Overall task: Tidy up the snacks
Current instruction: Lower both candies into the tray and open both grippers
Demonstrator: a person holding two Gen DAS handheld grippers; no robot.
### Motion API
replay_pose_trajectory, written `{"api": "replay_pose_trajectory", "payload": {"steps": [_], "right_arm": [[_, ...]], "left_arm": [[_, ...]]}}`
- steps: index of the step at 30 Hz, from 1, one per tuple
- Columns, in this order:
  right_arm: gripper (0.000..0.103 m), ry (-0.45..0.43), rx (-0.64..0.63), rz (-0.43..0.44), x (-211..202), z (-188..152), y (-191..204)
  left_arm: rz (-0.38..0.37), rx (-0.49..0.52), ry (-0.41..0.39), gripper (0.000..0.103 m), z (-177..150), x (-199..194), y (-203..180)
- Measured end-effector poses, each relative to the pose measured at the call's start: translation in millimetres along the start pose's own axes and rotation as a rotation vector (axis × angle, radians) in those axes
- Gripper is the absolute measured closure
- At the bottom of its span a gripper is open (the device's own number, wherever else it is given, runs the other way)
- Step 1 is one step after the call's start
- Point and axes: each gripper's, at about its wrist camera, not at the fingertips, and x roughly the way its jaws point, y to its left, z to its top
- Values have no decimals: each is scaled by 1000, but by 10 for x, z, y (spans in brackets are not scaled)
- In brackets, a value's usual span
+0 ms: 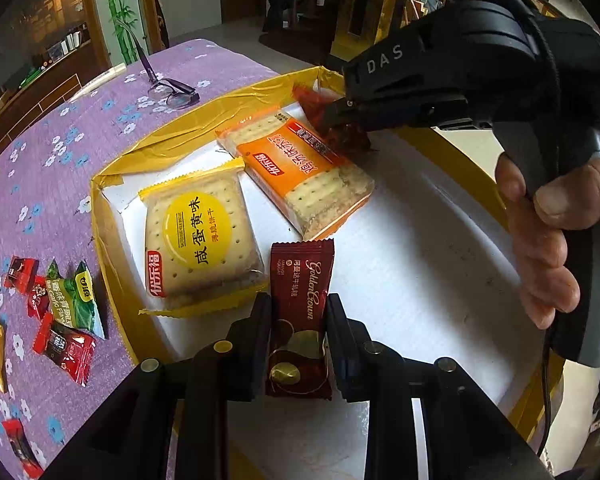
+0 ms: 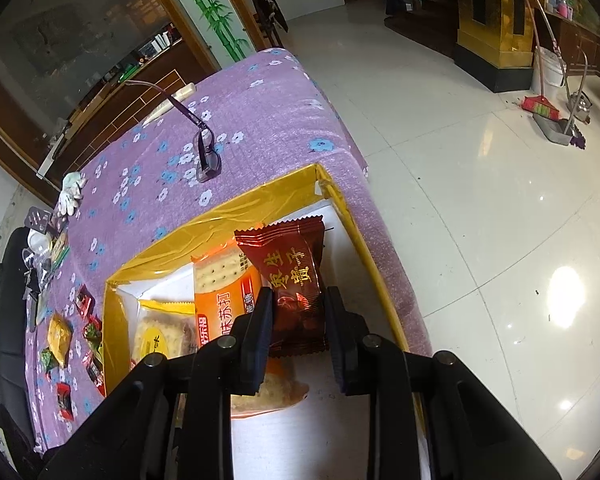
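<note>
Holding one dark red Golden Crown nougat bar (image 1: 300,312) between its pads, your left gripper (image 1: 299,340) has its jaws pinching the wrapper's sides just above the white floor of the yellow-rimmed box (image 1: 112,240). Your right gripper (image 2: 299,320) pinches one maroon snack packet (image 2: 296,280) the same way, over the far right corner of that box, where its tip overlaps the orange pack. In the left wrist view your right hand (image 1: 548,240) wraps the handle at the right edge.

Two cracker packs lie flat inside the box: one yellow-label cracker pack (image 1: 200,240) at the near left, and one orange soda-cracker pack (image 1: 300,168) beyond it, angled toward the far right. The nougat bar's far end sits just beside both.

On the purple flowered tablecloth (image 2: 260,120), left of the box, the right wrist view shows a scatter of loose small snacks (image 2: 60,336): one yellow packet, roughly four red ones and two green ones, though several are too small to count surely. One pair of glasses (image 2: 206,152) rests beyond the box's far edge.
</note>
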Motion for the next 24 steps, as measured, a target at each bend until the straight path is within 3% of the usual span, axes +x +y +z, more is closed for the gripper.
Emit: {"api": "replay_pose_trajectory", "payload": {"steps": [7,11,13,24], "right_arm": [[77,-19,15,24,-188,-87,12],[73,-26,38,49,-336,-187,24],[69,-28,57,64,-419,-261,26],[65,-18,157,116,-738,-779,103]], "left_arm": [[-14,12,2,70,-21,-31,-34],[-21,20,-11,57,-31,-99,-54],[-22,25,-18,56,-45,-133,-55],[-31,38,-41,53,-156,-370,-35]]}}
